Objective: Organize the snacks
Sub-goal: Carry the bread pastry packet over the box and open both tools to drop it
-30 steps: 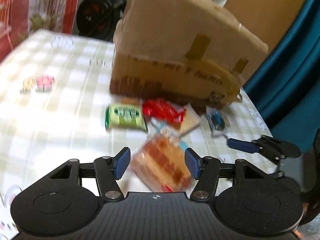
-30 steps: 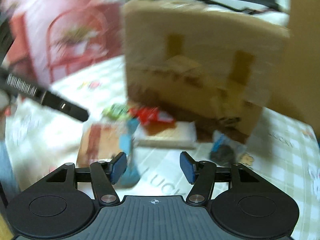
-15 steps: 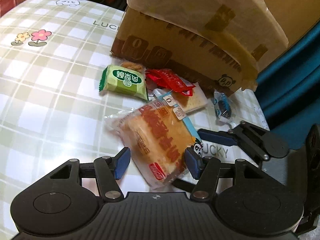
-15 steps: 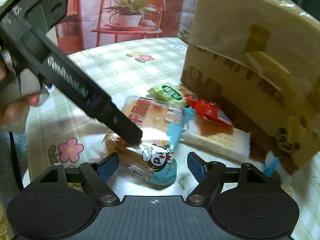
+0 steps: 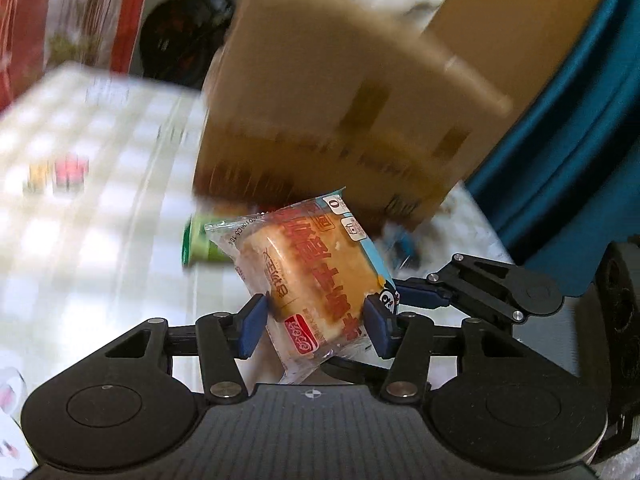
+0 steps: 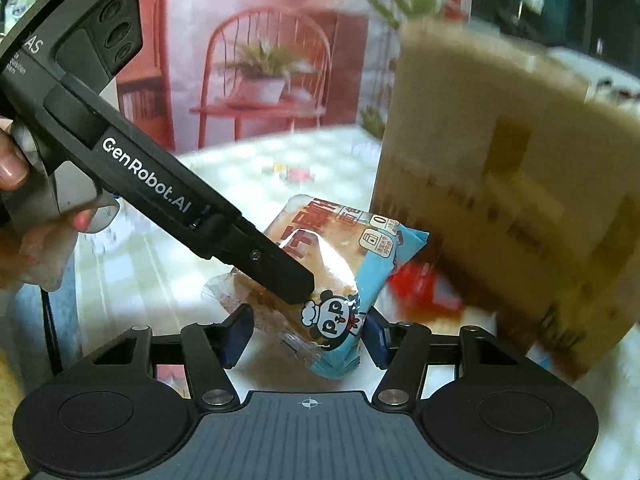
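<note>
Checked cloth is covering the tabletop (image 5: pixel 100 208), blurred in both views, and a large cardboard box (image 5: pixel 340 120) is standing just beyond the tools. Between the blue pads of the left tool (image 5: pixel 315 324) a wrapped bread snack (image 5: pixel 308 276) is sitting tilted, clear of the cloth, both pads pressing its lower sides; its jaws have just been closing onto it. From the right wrist view, the right tool (image 6: pixel 306 336) is flanking the same packet's blue panda-printed end, its jaws having just been narrowing, though whether its pads are actually pressing the wrapper cannot be told. Beyond the left tool, a green packet (image 5: pixel 200 244) is lying behind the bread, and something red (image 6: pixel 424 292) is showing near the box's foot.
</note>
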The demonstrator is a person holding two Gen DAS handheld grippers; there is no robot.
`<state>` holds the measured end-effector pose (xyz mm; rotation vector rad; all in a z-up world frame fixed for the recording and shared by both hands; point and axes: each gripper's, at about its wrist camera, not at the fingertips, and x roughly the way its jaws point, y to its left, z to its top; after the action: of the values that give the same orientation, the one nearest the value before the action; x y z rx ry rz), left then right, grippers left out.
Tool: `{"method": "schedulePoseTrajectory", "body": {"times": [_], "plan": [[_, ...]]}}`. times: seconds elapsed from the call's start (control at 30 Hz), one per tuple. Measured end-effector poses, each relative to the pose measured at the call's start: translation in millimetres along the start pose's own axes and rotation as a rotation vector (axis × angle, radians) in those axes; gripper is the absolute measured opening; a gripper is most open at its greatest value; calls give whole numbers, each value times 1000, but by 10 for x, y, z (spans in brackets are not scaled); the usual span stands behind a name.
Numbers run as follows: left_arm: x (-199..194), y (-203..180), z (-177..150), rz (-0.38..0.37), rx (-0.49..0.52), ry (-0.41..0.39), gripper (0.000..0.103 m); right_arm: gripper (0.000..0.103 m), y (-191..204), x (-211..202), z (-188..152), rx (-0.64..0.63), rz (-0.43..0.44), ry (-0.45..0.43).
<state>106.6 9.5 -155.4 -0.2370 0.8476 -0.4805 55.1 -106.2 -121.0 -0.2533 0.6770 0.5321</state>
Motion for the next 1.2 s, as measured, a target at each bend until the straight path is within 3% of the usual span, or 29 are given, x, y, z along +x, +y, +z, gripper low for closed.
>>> {"method": "schedulePoseTrajectory", "body": {"times": [0.2, 0.33, 0.5, 0.63, 0.97, 1.07, 1.2], "plan": [[-384, -298, 607, -39, 102, -169, 55, 54, -261, -416, 559, -29, -90, -160], [-407, -515, 1092, -55, 166, -242, 55, 54, -571, -600, 938, -15, -157, -232], [-175, -637, 1659, -79, 180, -258, 56, 54, -1038, -576, 1305, -2, -221, -246], [63, -599, 1959, -72, 165, -243, 56, 54, -1423, -312, 1504, 50, -227, -230], [240, -347, 1999, 2, 152, -215, 56, 56, -1750, 328, 1561, 159, -217, -181], [220, -285, 1977, 37, 143, -223, 58, 63, -1725, 386, 1526, 194, -215, -165], [113, -179, 1886, 70, 129, -249, 58, 62, -1700, 281, 1440, 186, -208, -174]]}}
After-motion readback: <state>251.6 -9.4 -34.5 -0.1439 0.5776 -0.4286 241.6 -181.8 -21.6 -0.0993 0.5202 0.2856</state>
